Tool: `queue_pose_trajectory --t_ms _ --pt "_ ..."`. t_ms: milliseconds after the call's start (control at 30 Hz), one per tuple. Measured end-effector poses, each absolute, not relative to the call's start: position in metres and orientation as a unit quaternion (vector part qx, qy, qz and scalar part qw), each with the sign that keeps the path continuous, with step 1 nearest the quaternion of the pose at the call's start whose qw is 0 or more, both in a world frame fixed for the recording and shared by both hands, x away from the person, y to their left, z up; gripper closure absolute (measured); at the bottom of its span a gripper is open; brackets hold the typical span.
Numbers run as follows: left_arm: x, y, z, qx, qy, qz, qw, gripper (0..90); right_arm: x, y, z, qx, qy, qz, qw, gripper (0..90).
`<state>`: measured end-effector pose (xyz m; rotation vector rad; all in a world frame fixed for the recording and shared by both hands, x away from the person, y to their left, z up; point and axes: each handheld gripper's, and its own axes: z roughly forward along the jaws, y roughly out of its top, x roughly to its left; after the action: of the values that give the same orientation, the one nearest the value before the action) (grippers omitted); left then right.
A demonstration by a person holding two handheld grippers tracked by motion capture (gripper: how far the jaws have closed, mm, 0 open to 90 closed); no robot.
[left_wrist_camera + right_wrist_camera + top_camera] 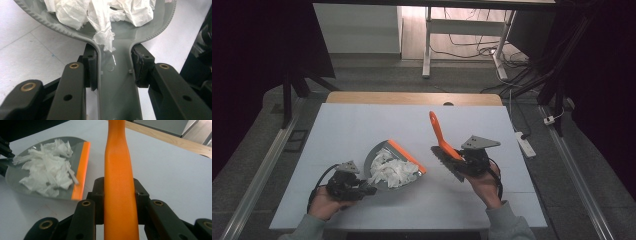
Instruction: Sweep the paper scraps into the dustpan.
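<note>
Though beside brush, paper-heaped dustpan

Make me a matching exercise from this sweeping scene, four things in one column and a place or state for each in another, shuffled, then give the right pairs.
Things:
1. grey plastic dustpan with an orange lip
2. orange-handled hand brush with dark bristles
3. crumpled white paper scraps
4. white power strip

Places or states:
A. heaped inside the pan
B. handle clamped in the left gripper
C. lying on the floor right of the table
D. handle clamped in the right gripper, bristles lifted off the table

Pairs: 1-B, 2-D, 3-A, 4-C
</note>
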<state>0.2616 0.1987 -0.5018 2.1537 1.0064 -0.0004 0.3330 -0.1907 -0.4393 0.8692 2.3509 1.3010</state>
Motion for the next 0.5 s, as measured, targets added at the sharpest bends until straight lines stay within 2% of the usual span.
queue_pose_trajectory --t_ms 500 --pt "0.259 0.205 -0.497 0.815 0.43 0.015 0.387 61.5 0.326 -0.208 -0.442 0.309 0.821 0.458 0.144 70.4"
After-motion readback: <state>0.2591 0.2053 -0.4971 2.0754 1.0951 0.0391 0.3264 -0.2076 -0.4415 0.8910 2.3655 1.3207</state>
